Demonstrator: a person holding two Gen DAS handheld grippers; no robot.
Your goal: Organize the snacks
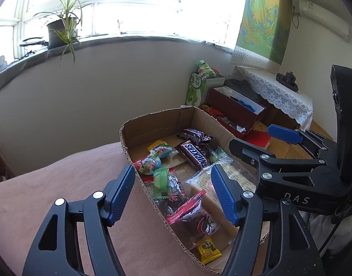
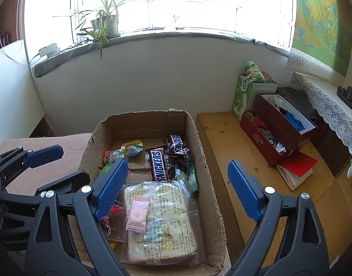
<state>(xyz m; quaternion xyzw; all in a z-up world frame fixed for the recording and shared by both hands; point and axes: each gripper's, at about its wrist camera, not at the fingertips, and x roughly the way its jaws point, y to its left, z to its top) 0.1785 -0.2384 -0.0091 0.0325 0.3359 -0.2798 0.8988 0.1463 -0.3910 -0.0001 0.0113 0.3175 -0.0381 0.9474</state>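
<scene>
The cardboard box (image 2: 207, 161) sits on a surface draped in a pinkish-brown cloth (image 1: 60, 195), and both tools hang over its near end. The left gripper (image 1: 173, 195) has its jaws spread apart with nothing between the pads; below their gap, inside the box, lie a green candy (image 1: 161, 180), a dark foil sweet and a red-striped clear bag (image 1: 192, 216), with a small yellow packet (image 1: 209, 250) nearest the box's front corner. The right gripper (image 2: 176, 191) stands wider still, its jaws released and empty, one blue ribbed pad over the box's left side and the other out past the box's right wall. Beneath that gap, on the box floor, rests a flat slab of bread in crinkly clear wrap (image 2: 162, 225), and a small pink sachet (image 2: 138, 216) lies on top of it.

Further back in the box are two glossy brown Snickers bars (image 2: 159, 165), one behind the other, and rounded jelly cups (image 1: 161, 150) with printed lids toward the box's left wall. The box itself is rough corrugated board with torn, ragged edges and no lid.

To the right of the box runs a pale wooden bench (image 2: 224, 138) with visible grain, carrying a dark red carton (image 2: 274, 135) and a red notebook (image 2: 295, 168).
</scene>
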